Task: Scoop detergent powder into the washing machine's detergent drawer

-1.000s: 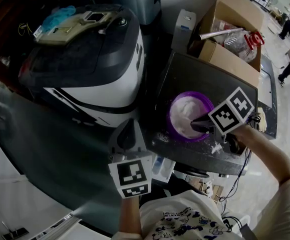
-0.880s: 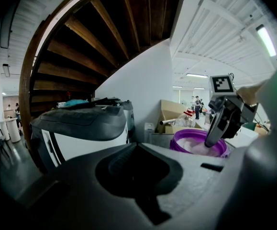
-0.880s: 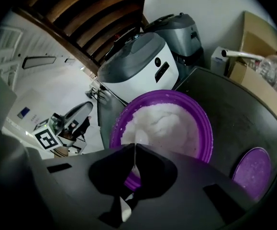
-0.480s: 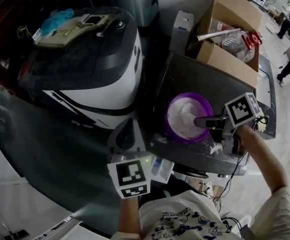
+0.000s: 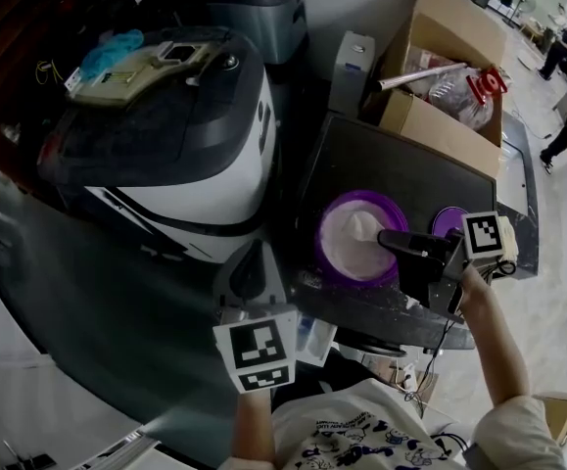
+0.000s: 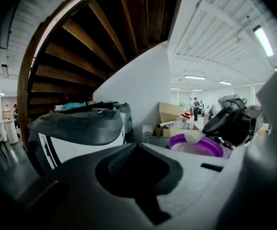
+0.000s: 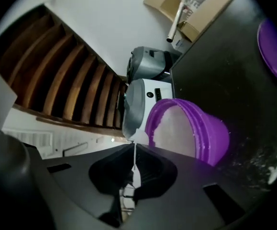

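A purple tub [image 5: 334,264] of white detergent powder stands on a dark flat top [image 5: 381,155]. My right gripper [image 5: 386,241] is shut on the thin handle of a white scoop [image 5: 361,227], whose heaped bowl hangs over the powder. In the right gripper view the scoop [image 7: 138,137] sticks out past my gripper [image 7: 134,147], left of the tub [image 7: 186,128]. My left gripper [image 5: 254,253] hovers shut and empty by the top's front left corner, with a pale open compartment [image 5: 314,333] below it. From the left gripper view the tub [image 6: 195,145] lies ahead to the right.
A white and dark top-loading machine [image 5: 165,135] stands left of the tub. An open cardboard box [image 5: 440,76] with a bottle sits behind. The tub's purple lid [image 5: 447,221] lies to the right. Powder is spilled along the front edge [image 5: 381,306]. People stand far off at the upper right.
My right gripper has drawn back to the right and rolled, lifting the scoop out of the powder with a heap on it. The purple lid has come into sight. The left gripper has barely moved.
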Demonstrator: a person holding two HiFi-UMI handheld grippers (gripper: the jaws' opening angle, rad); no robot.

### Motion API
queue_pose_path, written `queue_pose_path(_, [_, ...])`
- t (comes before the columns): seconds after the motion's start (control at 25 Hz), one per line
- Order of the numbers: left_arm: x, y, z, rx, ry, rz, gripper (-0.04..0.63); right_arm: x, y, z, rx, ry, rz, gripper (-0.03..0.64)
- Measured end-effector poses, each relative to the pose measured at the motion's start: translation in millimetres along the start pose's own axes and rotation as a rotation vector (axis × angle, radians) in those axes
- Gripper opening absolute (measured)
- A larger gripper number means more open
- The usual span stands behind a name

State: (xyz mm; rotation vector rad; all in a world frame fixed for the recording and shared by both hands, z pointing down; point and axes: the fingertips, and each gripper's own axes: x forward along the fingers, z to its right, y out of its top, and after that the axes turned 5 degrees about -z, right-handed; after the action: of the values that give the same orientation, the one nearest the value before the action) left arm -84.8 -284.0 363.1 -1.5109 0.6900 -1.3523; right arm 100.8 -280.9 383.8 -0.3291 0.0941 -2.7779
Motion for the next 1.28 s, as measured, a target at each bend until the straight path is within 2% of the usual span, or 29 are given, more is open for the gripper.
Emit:
queue_pose_path(0.32, [-5,4,9,0.004,0.000,0.012,0.003,-14,6,-13,0.163,0.335,0.177,0.021])
queue_pose_path(0.56, [-12,6,16,0.005,0.010,0.021,0.003,-17,5,-18,0.215,0.454,0.222,0.021])
queue_pose_path(0.92, [-25,-1,24,-0.010,0.063,0.016,0.003,-29,10,-17,0.208,0.457,0.226,0.021])
queue_pose_path(1.28, [-56,-8,27,-0.025,0.162,0.022,0.003,-38,-1,-30,0.137,0.449,0.144,0.021])
